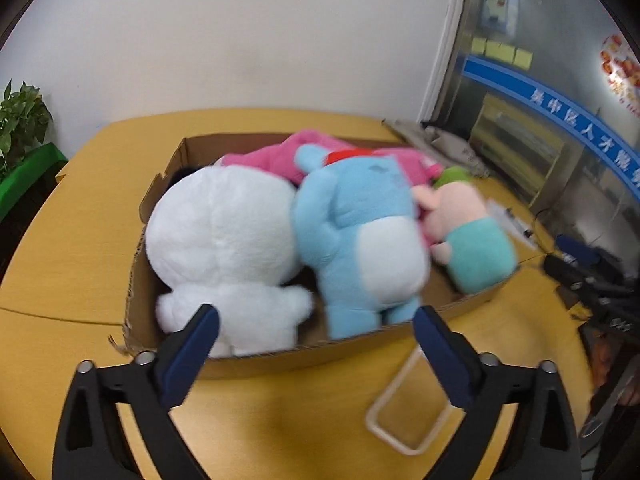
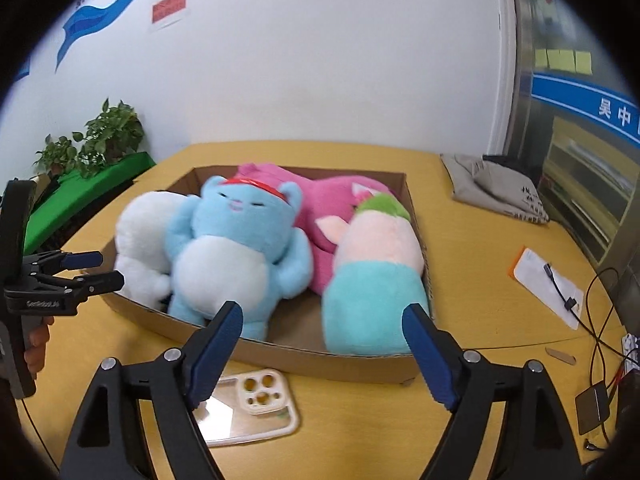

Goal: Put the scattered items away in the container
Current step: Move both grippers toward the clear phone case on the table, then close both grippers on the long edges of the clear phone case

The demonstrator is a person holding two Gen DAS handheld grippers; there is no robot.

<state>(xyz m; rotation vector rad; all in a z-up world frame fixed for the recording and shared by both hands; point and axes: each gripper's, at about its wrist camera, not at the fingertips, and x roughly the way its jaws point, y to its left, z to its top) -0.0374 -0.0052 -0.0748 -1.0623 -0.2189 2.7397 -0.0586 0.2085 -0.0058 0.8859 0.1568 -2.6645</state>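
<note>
A shallow cardboard box point(image 1: 320, 356) point(image 2: 320, 364) on the yellow table holds several plush toys. A white plush point(image 1: 224, 232) point(image 2: 140, 236) lies at the left, with a blue bear point(image 1: 360, 232) point(image 2: 236, 248) wearing a red band beside it. Behind them is a pink plush point(image 1: 280, 152) point(image 2: 320, 200), and at the right a pink and teal doll point(image 1: 472, 244) point(image 2: 372, 280). My left gripper point(image 1: 316, 316) point(image 2: 110, 268) hangs open over the box's near edge, holding nothing. My right gripper point(image 2: 323, 312) is also open and empty, in front of the box. A clear phone case point(image 1: 404, 412) point(image 2: 256, 404) lies on the table before the box.
A potted plant point(image 2: 100, 136) on green cloth stands at the table's far left. At the back right lies a grey bag point(image 2: 492, 188). A white card point(image 2: 548, 280), black cables point(image 2: 600, 320) and small devices crowd the right side. A hand point(image 2: 36, 344) grips the left tool.
</note>
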